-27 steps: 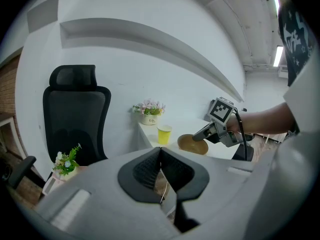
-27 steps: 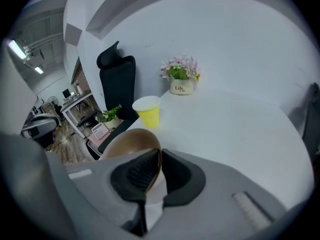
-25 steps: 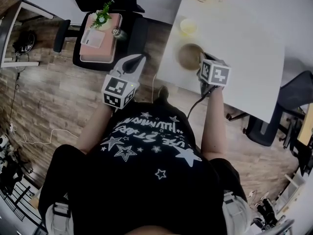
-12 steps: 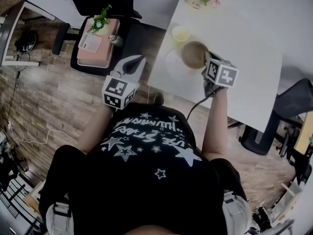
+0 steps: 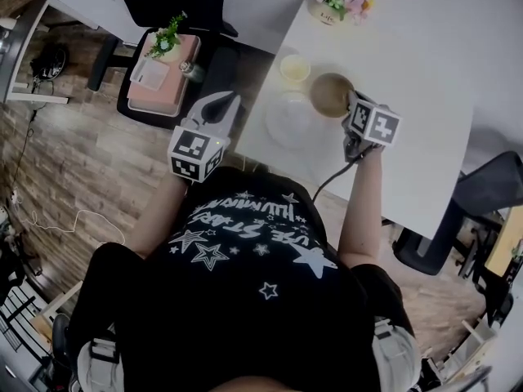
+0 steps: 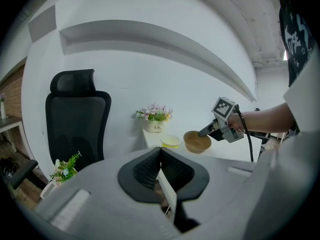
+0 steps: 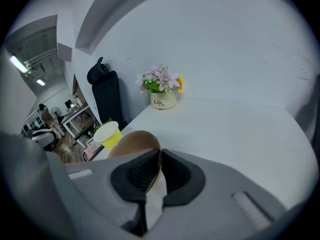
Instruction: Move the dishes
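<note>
Across the white table (image 5: 409, 96) the plate (image 5: 288, 121) now lies bare, because the brown bowl (image 5: 329, 95) has just swung from six o'clock of the yellow cup (image 5: 294, 68) round to its four o'clock, rim pinched tight in the right gripper (image 7: 159, 159). That looks like the first dish on its way, plate and cup still to go. The left gripper (image 6: 160, 159), jaws closed on nothing, trails off the table at nine o'clock.

Left gripper (image 5: 219, 106), right gripper (image 5: 351, 107): fingers closed.
</note>
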A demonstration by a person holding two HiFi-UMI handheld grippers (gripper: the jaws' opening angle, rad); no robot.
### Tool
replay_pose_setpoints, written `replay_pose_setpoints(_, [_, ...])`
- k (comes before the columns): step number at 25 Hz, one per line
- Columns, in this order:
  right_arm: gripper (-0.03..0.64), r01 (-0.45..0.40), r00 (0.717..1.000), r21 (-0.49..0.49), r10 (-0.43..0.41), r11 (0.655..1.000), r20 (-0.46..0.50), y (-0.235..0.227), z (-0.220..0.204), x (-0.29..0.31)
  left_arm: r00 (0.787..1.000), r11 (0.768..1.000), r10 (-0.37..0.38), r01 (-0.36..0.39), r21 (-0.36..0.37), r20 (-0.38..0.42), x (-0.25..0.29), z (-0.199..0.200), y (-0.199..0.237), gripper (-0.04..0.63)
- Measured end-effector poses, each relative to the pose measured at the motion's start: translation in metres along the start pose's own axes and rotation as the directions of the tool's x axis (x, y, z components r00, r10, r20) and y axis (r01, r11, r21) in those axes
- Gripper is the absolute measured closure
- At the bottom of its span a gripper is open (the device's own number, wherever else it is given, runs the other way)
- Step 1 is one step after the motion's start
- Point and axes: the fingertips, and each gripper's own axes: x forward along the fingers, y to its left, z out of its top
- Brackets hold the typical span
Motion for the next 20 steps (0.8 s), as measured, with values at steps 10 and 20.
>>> replay_pose_setpoints(10, [0.588, 0.030, 0.999, -0.029, -0.031, 0.999, -0.020, -0.014, -0.011, 0.017, 1.000, 1.000, 0.023, -0.023, 0.018, -0.011, 0.019, 0.009, 0.013, 0.584])
replay_pose_setpoints(20, [0.499, 0.120, 0.993, -0.040, -0.119, 0.992, 0.014, -0.022, -0.016, 0.004, 1.000, 0.999, -0.006, 0.006, 0.038, -0.001, 0.022, 0.013, 0.021, 0.584])
